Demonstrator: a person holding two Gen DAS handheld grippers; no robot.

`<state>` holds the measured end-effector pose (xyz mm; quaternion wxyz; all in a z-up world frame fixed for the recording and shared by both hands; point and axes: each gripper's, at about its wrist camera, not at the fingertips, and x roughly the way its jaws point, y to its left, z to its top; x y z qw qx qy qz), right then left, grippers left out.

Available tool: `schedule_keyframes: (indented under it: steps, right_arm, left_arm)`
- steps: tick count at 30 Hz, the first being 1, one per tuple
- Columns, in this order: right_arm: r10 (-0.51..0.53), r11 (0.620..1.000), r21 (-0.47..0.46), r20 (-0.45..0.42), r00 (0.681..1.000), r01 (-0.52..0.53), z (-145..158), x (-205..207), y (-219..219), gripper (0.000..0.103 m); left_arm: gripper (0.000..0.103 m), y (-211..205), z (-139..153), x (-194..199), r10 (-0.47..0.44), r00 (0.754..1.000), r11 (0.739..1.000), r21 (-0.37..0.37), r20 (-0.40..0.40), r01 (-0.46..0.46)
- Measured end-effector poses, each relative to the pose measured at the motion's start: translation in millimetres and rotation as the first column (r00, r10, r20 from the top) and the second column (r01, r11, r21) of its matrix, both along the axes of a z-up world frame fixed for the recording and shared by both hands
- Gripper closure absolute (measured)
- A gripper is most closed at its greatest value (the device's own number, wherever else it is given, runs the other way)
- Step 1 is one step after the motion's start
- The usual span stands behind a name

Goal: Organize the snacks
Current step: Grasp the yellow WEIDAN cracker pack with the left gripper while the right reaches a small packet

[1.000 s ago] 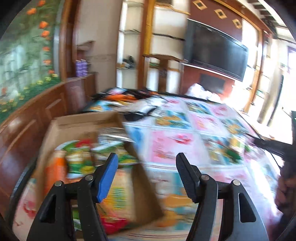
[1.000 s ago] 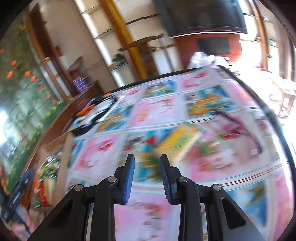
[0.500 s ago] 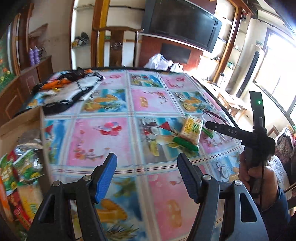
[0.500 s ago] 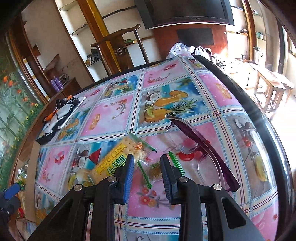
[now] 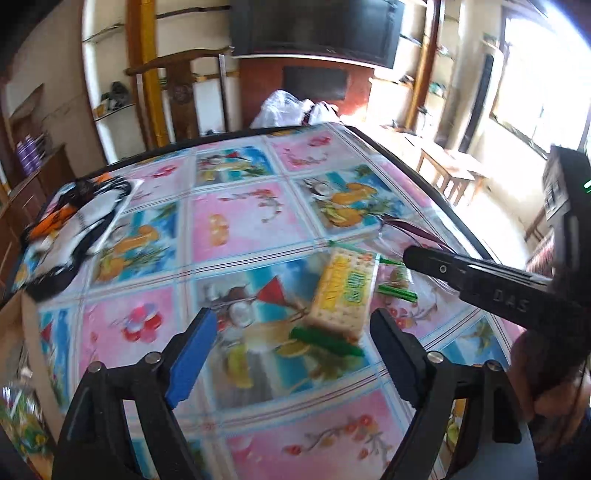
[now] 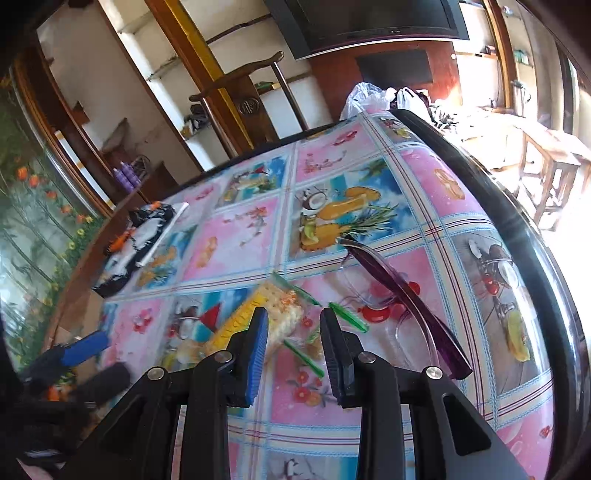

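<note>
While both grippers' fingers (image 6: 334,347) gape, purple glasses (image 6: 402,295) lie beside the cracker packet (image 5: 343,291) — nothing between.

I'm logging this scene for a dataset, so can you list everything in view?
cracker pack: one, yellow with green ends, lying on the table mid-right
small packet: one, clear with green ends, beside the cracker pack
glasses: one, purple arms, right of the packs
pouch: one, black, white and orange, far left of table
box: one, brown cardboard, left edge, holding snacks
table: one, pink and blue fruit-print cover
chair: one, wooden, behind table
TV: one, black, on wall
left gripper: open
right gripper: open, over the packs
</note>
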<state>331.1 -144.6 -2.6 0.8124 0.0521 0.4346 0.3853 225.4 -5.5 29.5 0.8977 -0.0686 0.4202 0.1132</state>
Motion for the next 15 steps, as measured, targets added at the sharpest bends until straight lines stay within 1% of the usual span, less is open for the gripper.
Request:
schedule_keyframes:
  steps: [3, 5, 6, 8, 10, 12, 13, 14, 15]
  right_arm:
    - [-0.021, 0.999, 0.031, 0.008, 1.000, 0.021, 10.0, -2.0, -8.2, 0.073]
    - [-0.040, 0.998, 0.053, 0.011, 0.999, 0.039, 16.3, -2.8, -14.5, 0.072]
    - [-0.048, 0.997, 0.063, 0.012, 0.999, 0.047, 18.8, -3.2, -17.7, 0.072]
    - [-0.070, 0.995, 0.070, 0.015, 0.997, 0.069, 22.5, -2.1, -21.8, 0.072]
    - [-0.086, 0.994, 0.068, 0.016, 0.996, 0.084, 24.5, -0.6, -24.2, 0.072]
    - [-0.100, 0.993, 0.069, 0.004, 0.995, 0.099, 23.2, 1.5, -26.3, 0.072]
    - [-0.103, 0.992, 0.070, -0.004, 0.995, 0.103, 22.3, 2.5, -27.3, 0.072]
    - [-0.101, 0.992, 0.070, -0.013, 0.995, 0.101, 21.2, 3.2, -27.2, 0.072]
    - [-0.100, 0.992, 0.070, -0.019, 0.995, 0.101, 20.3, 3.5, -27.3, 0.072]
  left_arm:
    - [0.017, -7.0, -14.7, 26.5, -0.023, 0.998, 0.999, 0.042, -0.050, 0.025]
    - [0.017, -8.1, -23.7, 39.3, -0.005, 0.997, 0.996, 0.085, -0.075, 0.012]
    - [0.017, -8.7, -27.0, 43.0, -0.006, 0.997, 0.996, 0.093, -0.079, 0.014]
    - [0.017, -13.4, -34.2, 51.7, -0.026, 0.995, 0.995, 0.090, -0.099, 0.034]
    - [0.017, -19.9, -38.0, 55.7, -0.048, 0.994, 0.995, 0.080, -0.095, 0.056]
    - [0.017, -26.2, -43.1, 61.5, -0.030, 0.994, 0.992, 0.115, -0.106, 0.042]
    - [0.017, -26.3, -45.7, 63.2, -0.018, 0.994, 0.992, 0.119, -0.106, 0.031]
    - [0.018, -24.1, -49.0, 65.6, -0.003, 0.994, 0.994, 0.110, -0.112, 0.015]
    - [0.021, -21.0, -51.9, 66.8, 0.008, 0.993, 0.995, 0.096, -0.114, 0.003]
